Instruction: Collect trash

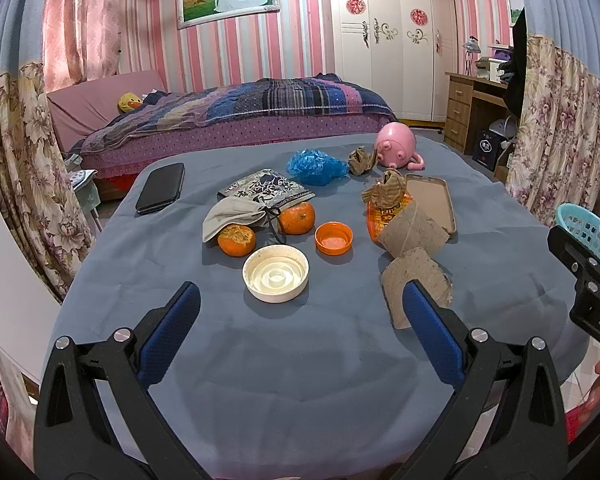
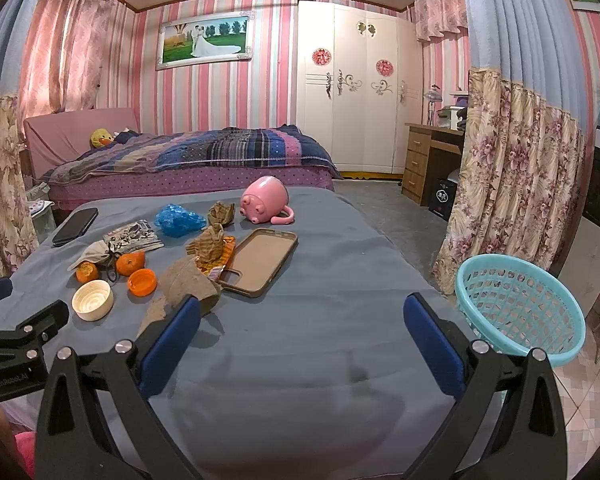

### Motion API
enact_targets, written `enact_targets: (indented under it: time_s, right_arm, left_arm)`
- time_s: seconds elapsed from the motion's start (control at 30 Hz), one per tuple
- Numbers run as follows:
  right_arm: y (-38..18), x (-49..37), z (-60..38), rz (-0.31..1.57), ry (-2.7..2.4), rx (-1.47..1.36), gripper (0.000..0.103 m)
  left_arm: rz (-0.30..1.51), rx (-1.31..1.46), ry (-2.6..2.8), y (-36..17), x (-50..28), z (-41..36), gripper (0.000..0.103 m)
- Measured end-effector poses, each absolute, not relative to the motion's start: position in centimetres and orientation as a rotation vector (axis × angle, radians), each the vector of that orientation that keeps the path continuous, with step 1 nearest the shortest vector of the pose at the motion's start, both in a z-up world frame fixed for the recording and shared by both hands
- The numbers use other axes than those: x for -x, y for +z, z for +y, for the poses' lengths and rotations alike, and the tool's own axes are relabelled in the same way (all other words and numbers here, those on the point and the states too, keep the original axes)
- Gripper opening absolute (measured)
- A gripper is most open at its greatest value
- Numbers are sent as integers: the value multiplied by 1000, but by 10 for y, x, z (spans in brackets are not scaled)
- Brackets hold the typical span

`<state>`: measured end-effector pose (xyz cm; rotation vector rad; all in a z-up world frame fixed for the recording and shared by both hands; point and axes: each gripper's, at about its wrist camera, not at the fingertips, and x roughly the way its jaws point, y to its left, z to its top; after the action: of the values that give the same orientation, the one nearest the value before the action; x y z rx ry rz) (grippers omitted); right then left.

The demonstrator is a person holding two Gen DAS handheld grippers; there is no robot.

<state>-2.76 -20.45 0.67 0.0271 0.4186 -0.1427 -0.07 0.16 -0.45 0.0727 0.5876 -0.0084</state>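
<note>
- My left gripper (image 1: 300, 308) hangs over the near edge of the table with its blue-padded fingers spread wide and nothing between them.
- My right gripper (image 2: 302, 316) is equally wide apart and empty, over bare cloth toward the table's right side.
- The table (image 1: 300, 360) wears a soft, matte grey-blue cloth, gently rippled.
- In the left view, just past the fingertips at 12 o'clock sits a round cream plastic lid (image 1: 275, 274), ridged in rings inside.
- At 1 o'clock lie two rough grey-brown cardboard tubes (image 1: 414, 240), one torn and flattened, touching each other.
- Behind the lid is a small orange cap (image 1: 333, 238), glossy and shallow.
- At 11 o'clock are two oranges (image 1: 297, 218), the nearer one partly peeled, against a limp grey drawstring pouch (image 1: 236, 216).
- Behind the tubes, a tan phone case (image 1: 430, 200) lies open side up, beside an orange wrapper (image 1: 384, 216) and crumpled brown paper (image 1: 384, 190).
- Farther back: a printed black-and-white packet (image 1: 266, 190), a crinkled blue plastic bag (image 1: 316, 166), a second brown paper wad (image 1: 360, 160), and a smooth pink pig-shaped mug (image 1: 396, 148) tipped on its side.
- A black phone (image 1: 160, 188) lies flat at 10 o'clock, well apart.
- In the right view, a turquoise lattice plastic basket (image 2: 520, 308) sits off the table's right edge at 2 o'clock.
- Beyond are a bed with a plaid quilt (image 2: 204, 156), pink striped walls, floral curtains and a white wardrobe (image 2: 356, 92).
</note>
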Motion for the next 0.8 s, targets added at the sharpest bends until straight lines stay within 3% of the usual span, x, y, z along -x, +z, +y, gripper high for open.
enact_targets:
  time_s: [0.8]
  right_arm:
    - [6,28,-209,420,-149,-32,99]
  left_arm:
    - [588,-74,-8,-6,0,1,98]
